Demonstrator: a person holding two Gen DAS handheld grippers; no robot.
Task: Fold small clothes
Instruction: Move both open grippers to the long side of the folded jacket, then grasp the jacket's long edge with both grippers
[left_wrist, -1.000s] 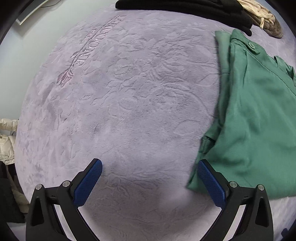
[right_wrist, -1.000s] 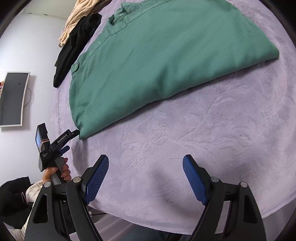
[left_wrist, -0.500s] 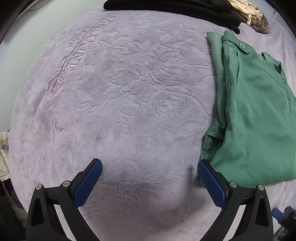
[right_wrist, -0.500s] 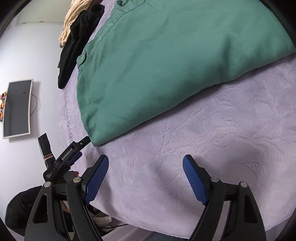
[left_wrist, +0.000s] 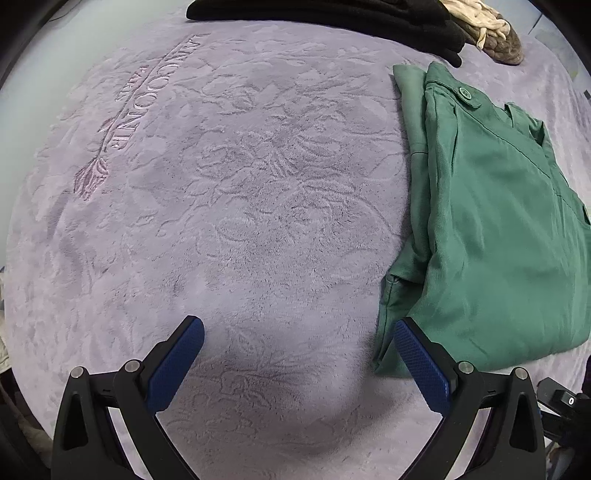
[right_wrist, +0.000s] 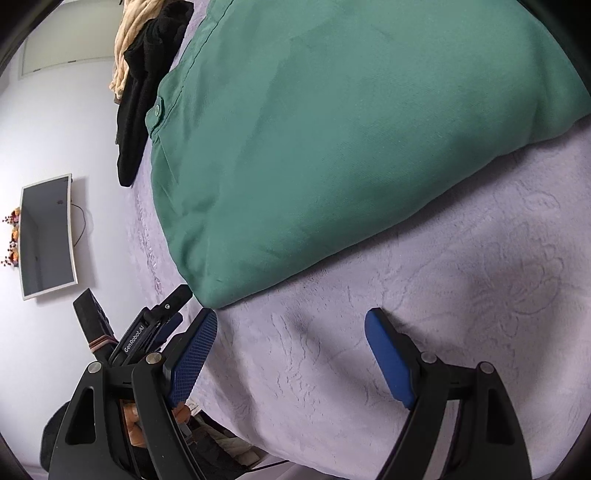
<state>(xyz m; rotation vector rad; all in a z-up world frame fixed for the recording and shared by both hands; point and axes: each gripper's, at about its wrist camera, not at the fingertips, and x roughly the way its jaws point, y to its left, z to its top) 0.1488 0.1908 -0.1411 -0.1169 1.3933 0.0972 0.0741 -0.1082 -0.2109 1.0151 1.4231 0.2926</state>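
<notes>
A folded green shirt (left_wrist: 491, 236) lies on the lilac embossed blanket (left_wrist: 229, 206), at the right of the left wrist view. My left gripper (left_wrist: 299, 332) points straight down at the blanket, open, with nothing between its blue pads; its right pad sits just off the shirt's near left corner. In the right wrist view the same green shirt (right_wrist: 332, 140) fills the upper half. My right gripper (right_wrist: 291, 325) is open and empty, low over the blanket just short of the shirt's near corner. The left gripper's body shows at the lower left of that view, its fingertips hidden.
A black garment (left_wrist: 332, 14) and a beige knitted piece (left_wrist: 491, 33) lie at the far end of the bed. A wall-mounted screen (right_wrist: 46, 236) hangs on the white wall. The bed's near edge (right_wrist: 258, 443) runs below my right gripper. A hand (right_wrist: 136, 424) grips the left handle.
My right gripper has come closer and lower toward the shirt's near corner, so the shirt looms larger. The left gripper has only turned slightly; both stay open.
</notes>
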